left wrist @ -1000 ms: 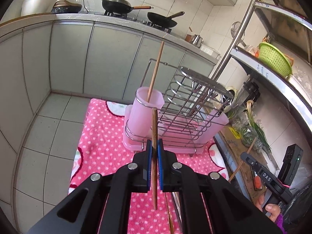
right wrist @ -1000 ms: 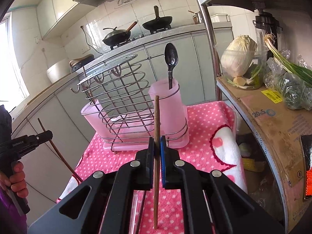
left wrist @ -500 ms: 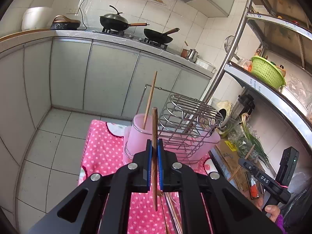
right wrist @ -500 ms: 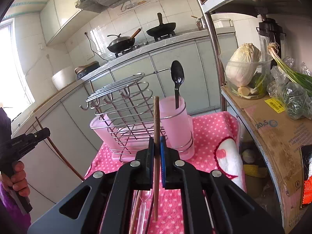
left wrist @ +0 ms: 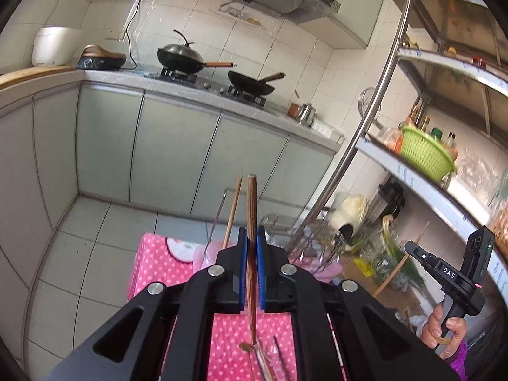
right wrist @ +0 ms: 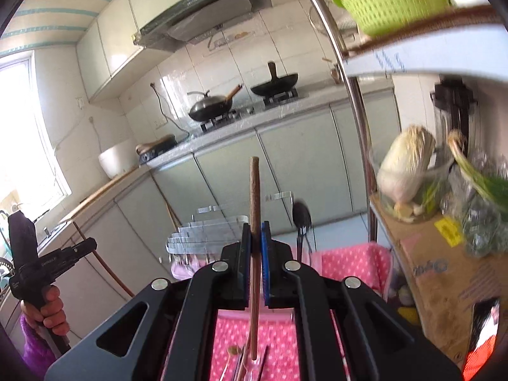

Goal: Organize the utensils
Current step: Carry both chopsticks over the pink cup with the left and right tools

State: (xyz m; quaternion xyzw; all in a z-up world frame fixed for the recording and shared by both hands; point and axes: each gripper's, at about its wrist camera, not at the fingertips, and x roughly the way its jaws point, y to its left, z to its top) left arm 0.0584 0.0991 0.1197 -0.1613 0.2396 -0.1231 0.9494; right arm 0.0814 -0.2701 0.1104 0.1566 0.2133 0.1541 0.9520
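Two grippers, each pinching one chopstick upright above the pink cloth.

Left wrist view: the left gripper (left wrist: 250, 273) was pressed onto a dark chopstick (left wrist: 251, 222), its tip standing clear above the jaws; the pink cup (left wrist: 206, 255) with a paler stick (left wrist: 233, 211) in it sat just beyond, the wire rack (left wrist: 314, 247) beside it; loose utensils (left wrist: 266, 362) lay on the cloth (left wrist: 155, 263) below; right wrist view: the right gripper (right wrist: 255, 270) clamped its own chopstick (right wrist: 255, 197) likewise; the rack (right wrist: 206, 225) and a cup holding a black spoon (right wrist: 301, 219) stood ahead, blurred; risks, as I judged: the thin grip could let a stick pivot or slip; a lowered tip could strike the cup rim or rack wires and miss.
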